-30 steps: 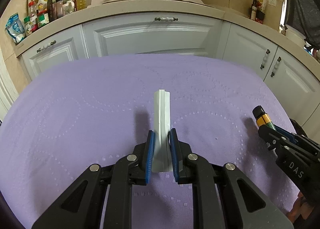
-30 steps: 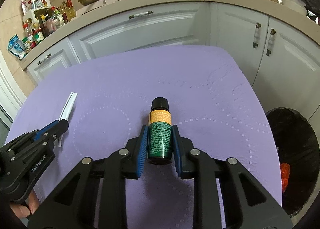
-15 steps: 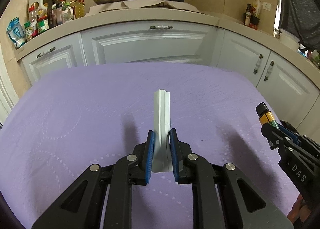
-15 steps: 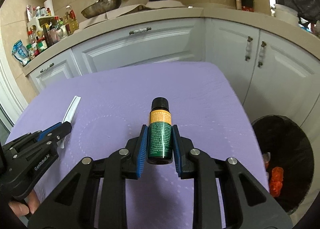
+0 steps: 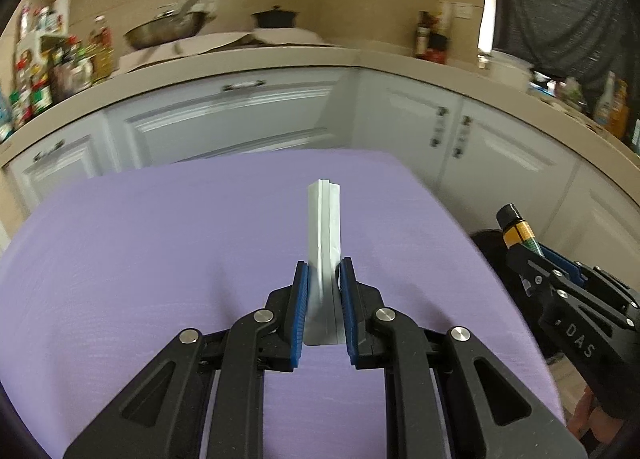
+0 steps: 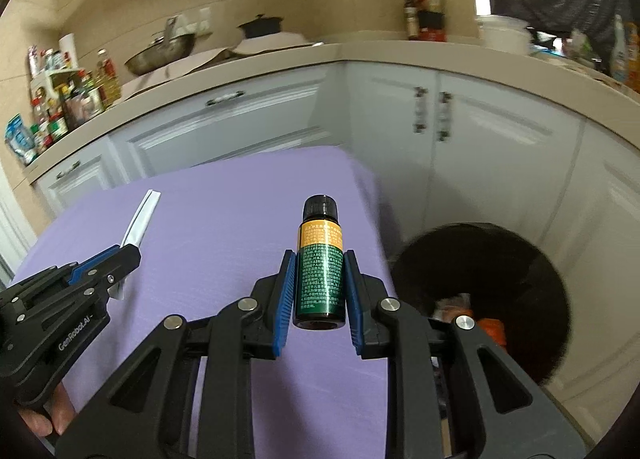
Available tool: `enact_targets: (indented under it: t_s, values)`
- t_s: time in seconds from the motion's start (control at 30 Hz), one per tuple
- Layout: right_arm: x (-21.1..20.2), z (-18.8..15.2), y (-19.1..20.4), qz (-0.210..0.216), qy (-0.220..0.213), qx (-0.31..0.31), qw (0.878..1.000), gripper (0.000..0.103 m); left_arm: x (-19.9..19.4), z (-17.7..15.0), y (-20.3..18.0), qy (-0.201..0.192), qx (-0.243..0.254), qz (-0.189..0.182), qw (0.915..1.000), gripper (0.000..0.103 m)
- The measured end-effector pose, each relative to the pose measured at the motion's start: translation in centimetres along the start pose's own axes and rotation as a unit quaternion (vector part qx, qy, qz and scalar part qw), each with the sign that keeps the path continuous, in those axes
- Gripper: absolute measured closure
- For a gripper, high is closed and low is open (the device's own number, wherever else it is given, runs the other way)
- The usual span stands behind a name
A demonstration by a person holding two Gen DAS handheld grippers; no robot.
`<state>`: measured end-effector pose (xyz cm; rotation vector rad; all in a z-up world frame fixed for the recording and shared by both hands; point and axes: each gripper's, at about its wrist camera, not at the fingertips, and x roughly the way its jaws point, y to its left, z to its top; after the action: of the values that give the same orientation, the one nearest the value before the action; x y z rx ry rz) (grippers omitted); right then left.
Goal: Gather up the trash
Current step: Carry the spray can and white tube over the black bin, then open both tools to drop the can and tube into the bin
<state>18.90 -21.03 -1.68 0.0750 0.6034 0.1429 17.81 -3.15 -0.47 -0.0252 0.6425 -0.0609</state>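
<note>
Since a second ago both grippers have swung toward the right end of the table: the purple tablecloth now fills less of each view, its far right corner sits close ahead, and the black-lined trash bin on the floor, which was only a sliver at the edge of the right wrist view, now shows most of its round mouth just beyond the table's right edge. The left gripper is clamped on a folded white paper strip, its blue pads pressing both sides of the strip's lower part while the upper part sticks out ahead, above the cloth. The right gripper is closed around a small dark green bottle with a black cap and an orange band on its label; the bottle points away from the camera, held by its body above the cloth near the table's right edge, with the bin just to its right and lower. In the left wrist view the right gripper appears at the right margin with the bottle's cap and orange band poking out of it, in front of the dark bin. Orange and reddish scraps lie in the bottom of the bin. White cabinets and a beige countertop with a pan and a dark pot curve behind the table, blurred.
</note>
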Motion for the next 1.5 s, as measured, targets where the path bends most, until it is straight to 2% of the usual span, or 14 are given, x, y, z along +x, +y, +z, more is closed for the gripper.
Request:
enact_targets:
  t_s: [0.4, 0.6, 0.93, 1.1, 1.2, 1.27, 1.3, 1.5]
  values:
    - [-3.6, -0.8, -9.5, -0.080, -0.026, 0.056, 0.995, 0.080, 0.1, 0.7, -9.3, -0.016, 0.066, -0.076, 0.9948, 0.086]
    - [-4.0, -0.7, -12.3, -0.100, -0.034, 0.069, 0.992, 0.080, 0.8, 0.9, -12.9, -0.022, 0.087, -0.099, 0.9910, 0.086]
    - [-2.6, 0.0, -15.3, -0.114, -0.041, 0.081, 0.989, 0.080, 2.9, 1.6, -16.9, -0.029, 0.112, -0.105, 0.9877, 0.085]
    - [-1.8, 0.3, -16.4, -0.118, -0.045, 0.084, 0.988, 0.080, 4.8, 1.8, -17.9, -0.017, 0.115, -0.101, 0.9881, 0.085]
    - [-1.1, 0.3, -16.8, -0.120, -0.043, 0.084, 0.988, 0.079, 5.5, 1.6, -18.3, -0.010, 0.120, -0.098, 0.9878, 0.079]
    - [-1.0, 0.2, -16.9, -0.124, -0.045, 0.086, 0.987, 0.070, 5.6, 1.3, -18.3, -0.008, 0.121, -0.094, 0.9881, 0.066]
    - [-1.1, 0.1, -16.9, -0.126, -0.047, 0.088, 0.987, 0.064, 5.6, 1.3, -18.2, -0.008, 0.118, -0.094, 0.9886, 0.063]
    - [-1.8, 0.1, -16.6, -0.130, -0.054, 0.090, 0.986, 0.063, 5.0, 1.4, -17.6, -0.013, 0.107, -0.095, 0.9896, 0.050]
